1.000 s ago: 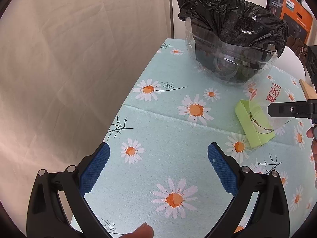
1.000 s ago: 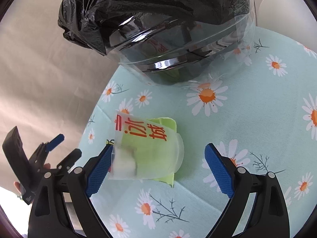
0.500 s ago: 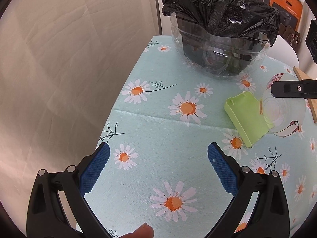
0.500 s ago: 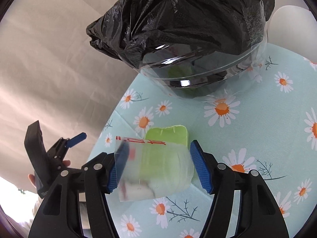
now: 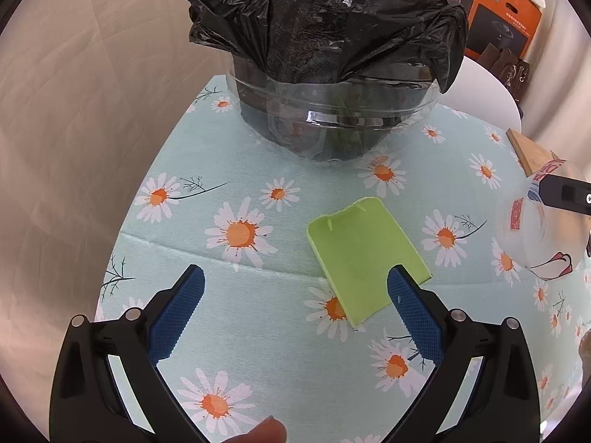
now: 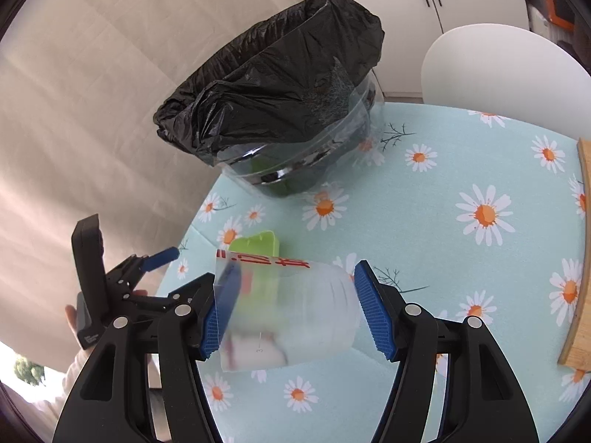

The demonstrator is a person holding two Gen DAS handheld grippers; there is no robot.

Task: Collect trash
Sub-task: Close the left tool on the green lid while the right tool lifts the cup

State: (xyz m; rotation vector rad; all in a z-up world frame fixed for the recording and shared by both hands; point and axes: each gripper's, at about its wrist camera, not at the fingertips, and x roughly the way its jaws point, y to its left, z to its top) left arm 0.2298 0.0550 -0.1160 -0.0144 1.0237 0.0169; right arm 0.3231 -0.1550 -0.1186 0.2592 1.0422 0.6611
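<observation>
Tilting steeply downward, the right gripper clamps a clear plastic cup between its 2 blue pads above the daisy tablecloth. Left of it, the left gripper hangs wide open over a green card. Ahead stands a clear bin, its black liner open; the contents are unclear.

Beige curtain behind daisy-cloth table; white chair.
</observation>
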